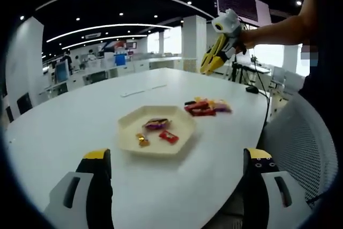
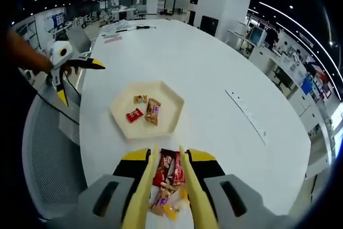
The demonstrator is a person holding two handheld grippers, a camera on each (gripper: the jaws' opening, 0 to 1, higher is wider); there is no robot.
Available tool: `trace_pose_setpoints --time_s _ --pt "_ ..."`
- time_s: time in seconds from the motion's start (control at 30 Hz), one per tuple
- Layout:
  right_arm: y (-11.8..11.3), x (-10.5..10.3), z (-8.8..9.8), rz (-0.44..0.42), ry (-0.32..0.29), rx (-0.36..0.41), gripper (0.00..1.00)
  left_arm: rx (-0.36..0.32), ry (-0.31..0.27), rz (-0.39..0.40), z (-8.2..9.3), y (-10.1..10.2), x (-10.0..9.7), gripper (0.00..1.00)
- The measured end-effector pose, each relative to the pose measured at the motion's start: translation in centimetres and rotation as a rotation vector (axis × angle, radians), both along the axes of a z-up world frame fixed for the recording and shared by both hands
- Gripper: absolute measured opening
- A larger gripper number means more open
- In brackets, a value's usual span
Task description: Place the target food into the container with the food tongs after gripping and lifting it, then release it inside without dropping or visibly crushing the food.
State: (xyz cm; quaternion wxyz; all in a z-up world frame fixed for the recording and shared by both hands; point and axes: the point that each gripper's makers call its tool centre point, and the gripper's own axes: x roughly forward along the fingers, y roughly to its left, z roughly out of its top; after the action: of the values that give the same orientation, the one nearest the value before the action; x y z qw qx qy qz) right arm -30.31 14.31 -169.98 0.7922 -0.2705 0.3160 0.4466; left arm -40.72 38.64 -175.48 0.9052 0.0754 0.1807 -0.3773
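A cream hexagonal plate point(image 1: 128, 124) point(image 2: 120, 112) lies on the white table and holds three wrapped candies: a red one point(image 1: 168, 137) point(image 2: 134, 115), a purple-brown one point(image 1: 156, 124) point(image 2: 154, 111) and a small orange one point(image 1: 142, 140) point(image 2: 140, 98). A pile of wrapped candies point(image 1: 206, 106) point(image 2: 170, 171) lies beside the plate. My right gripper point(image 2: 169, 156) point(image 1: 217, 52) is shut on yellow food tongs point(image 2: 143, 191) point(image 1: 213, 56), held above the pile; the tong arms stand apart with nothing between them. My left gripper point(image 1: 178, 155) point(image 2: 81, 82) is open and holds nothing, off the plate's near side.
The round white table point(image 1: 64, 127) point(image 2: 214, 68) has its edge close by. A mesh chair back point(image 1: 300, 148) point(image 2: 48, 159) stands at the edge. A thin white strip point(image 1: 142, 90) point(image 2: 244, 112) lies farther out on the table. A person's forearm point(image 1: 278, 28) carries the right gripper.
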Motion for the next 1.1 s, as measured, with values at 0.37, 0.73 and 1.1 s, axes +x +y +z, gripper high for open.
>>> trace_pose_setpoints --time_s 0.37,0.73,1.1 --pt "-3.0 -1.3 -0.6 -0.046 0.009 0.012 0.26 0.012 0.002 -0.009 -0.2 -0.1 0.0 1.00" --pt "-5.2 -1.8 -1.5 -0.085 0.026 0.003 0.26 0.021 0.007 -0.018 -0.5 -0.1 -0.1 1.00" --pt "-6.0 -2.1 -2.6 -0.098 0.035 -0.001 0.26 0.014 0.006 -0.018 -0.4 -0.1 -0.1 1.00"
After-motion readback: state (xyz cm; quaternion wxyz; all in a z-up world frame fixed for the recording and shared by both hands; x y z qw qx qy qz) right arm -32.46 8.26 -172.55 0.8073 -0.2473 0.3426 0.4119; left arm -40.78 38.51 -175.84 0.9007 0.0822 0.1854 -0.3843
